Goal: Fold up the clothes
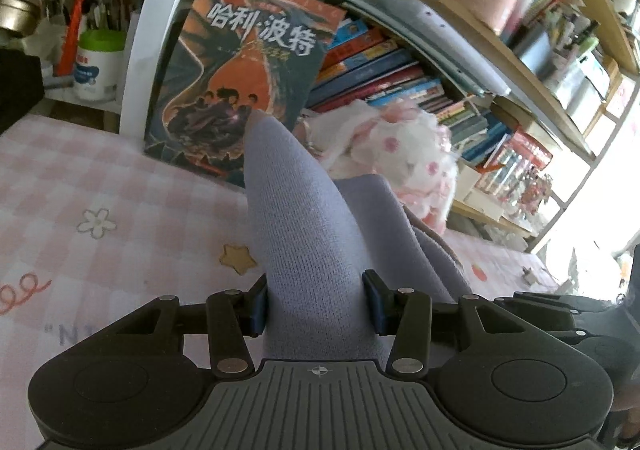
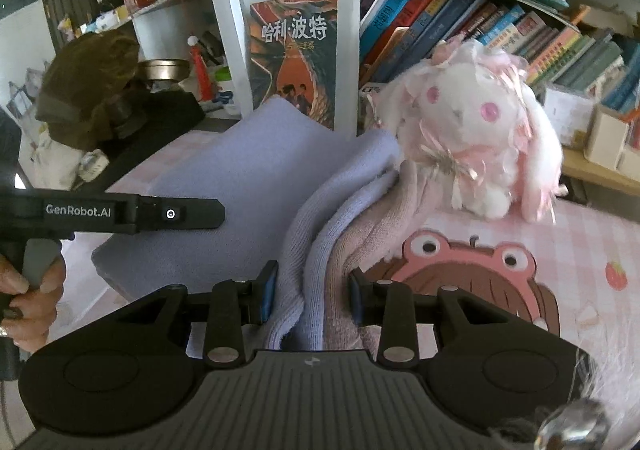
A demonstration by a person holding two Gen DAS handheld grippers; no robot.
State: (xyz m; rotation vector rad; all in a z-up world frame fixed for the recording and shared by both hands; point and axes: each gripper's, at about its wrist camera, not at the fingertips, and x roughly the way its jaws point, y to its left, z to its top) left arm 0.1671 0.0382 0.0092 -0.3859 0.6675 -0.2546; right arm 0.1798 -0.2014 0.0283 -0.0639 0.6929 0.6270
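A lavender knit garment (image 1: 304,218) is pinched between the pads of my left gripper (image 1: 316,310) and rises in a cone-shaped fold over the pink checked cloth (image 1: 100,186). In the right wrist view the same lavender garment (image 2: 240,186) lies folded in a flat slab on the left. Its bunched edge, with a pinkish layer under it, passes between the pads of my right gripper (image 2: 312,296), which is shut on it. The left gripper's body (image 2: 120,212) and the person's hand (image 2: 32,290) holding it show at the left edge.
A white-and-pink plush rabbit (image 2: 480,138) sits just behind the garment. A large book (image 1: 240,70) leans upright against a white shelf post (image 1: 160,30). Rows of books (image 2: 480,34) fill the shelf behind. A pen cup (image 1: 100,62) stands far left.
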